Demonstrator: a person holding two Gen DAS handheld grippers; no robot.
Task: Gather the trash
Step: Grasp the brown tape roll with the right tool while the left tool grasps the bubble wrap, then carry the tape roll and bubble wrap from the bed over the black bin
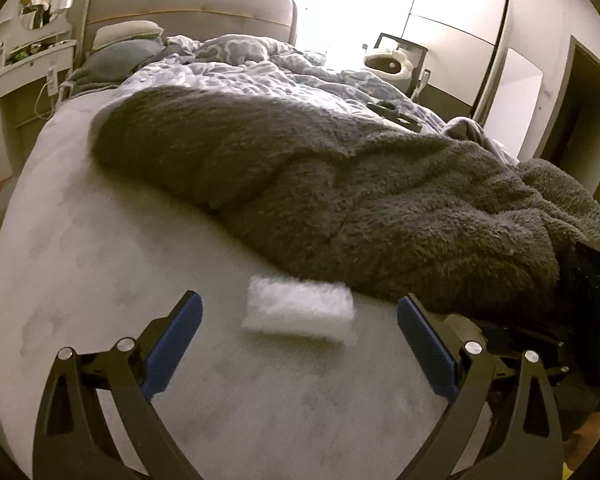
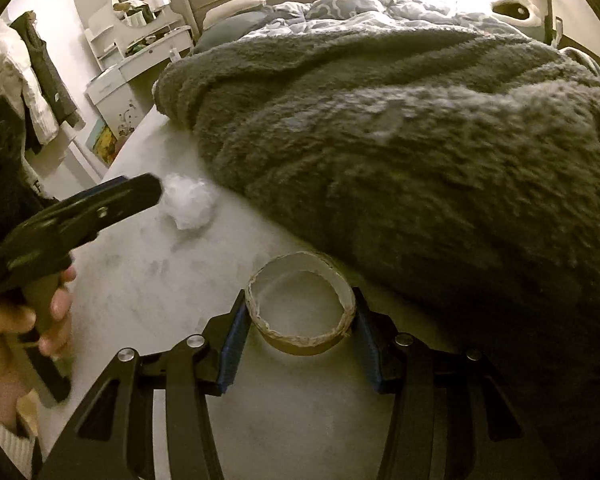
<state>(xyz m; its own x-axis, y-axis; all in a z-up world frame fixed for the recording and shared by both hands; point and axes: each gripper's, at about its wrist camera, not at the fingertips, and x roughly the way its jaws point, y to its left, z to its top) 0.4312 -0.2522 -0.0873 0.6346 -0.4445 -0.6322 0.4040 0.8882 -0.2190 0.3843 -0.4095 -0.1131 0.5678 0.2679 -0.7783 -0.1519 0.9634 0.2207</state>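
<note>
Two pieces of trash lie on the bare sheet (image 1: 100, 280) near the foot edge of the bed, both just beside the hem of the grey blanket (image 1: 340, 184). Right gripper (image 2: 300, 320) has its pads against the two sides of a cardboard ring (image 2: 302, 306), so I read it as gripping the ring at a middling width; the ring sits low over the sheet, and whether it is lifted I cannot tell. Left gripper (image 1: 298, 340) is spread wide and empty, with a white wad (image 1: 300, 314) lying on the sheet between and just ahead of its fingers, not touched. Risks, as I judge them: the ring is thin card, so a harder squeeze may crush it oval and let it pop out sideways. The wad looks soft and light; closing too high would pinch only its top and drop it, closing too low would catch the sheet as well. Its right end lies close to the blanket hem, so the right-hand pad (image 1: 424, 344) may snag fleece. The wad is blurred in the left view, so the aim is uncertain.
</note>
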